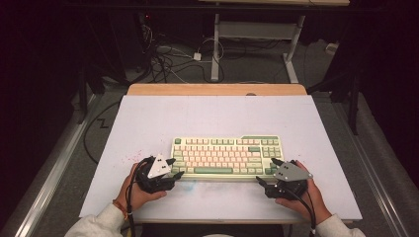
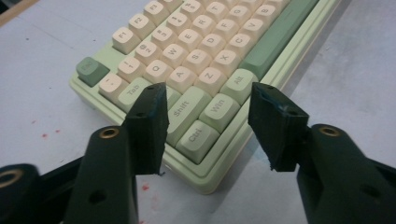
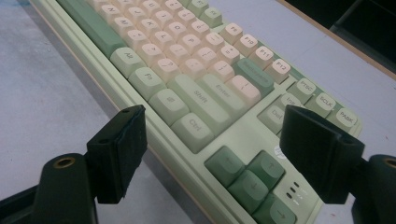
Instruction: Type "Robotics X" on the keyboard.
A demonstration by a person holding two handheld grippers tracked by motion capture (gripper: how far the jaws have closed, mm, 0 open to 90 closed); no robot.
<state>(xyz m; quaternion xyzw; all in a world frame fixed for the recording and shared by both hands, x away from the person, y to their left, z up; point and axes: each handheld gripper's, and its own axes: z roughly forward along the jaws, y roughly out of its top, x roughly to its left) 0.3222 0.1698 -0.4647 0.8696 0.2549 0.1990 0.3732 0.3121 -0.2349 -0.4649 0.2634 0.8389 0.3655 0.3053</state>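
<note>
Both hands (image 1: 141,190) angle unclenched grippers (image 1: 173,168) inward, straddling the keyboard's (image 1: 227,154) front corners

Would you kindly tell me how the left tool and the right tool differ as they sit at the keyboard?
The left tool straddles the keyboard's front left corner by Ctrl and Shift; the right tool straddles the front right corner by the arrow keys. The left tool's jaws stand narrower, the right tool's wider. Both are open, gripping nothing.
</note>
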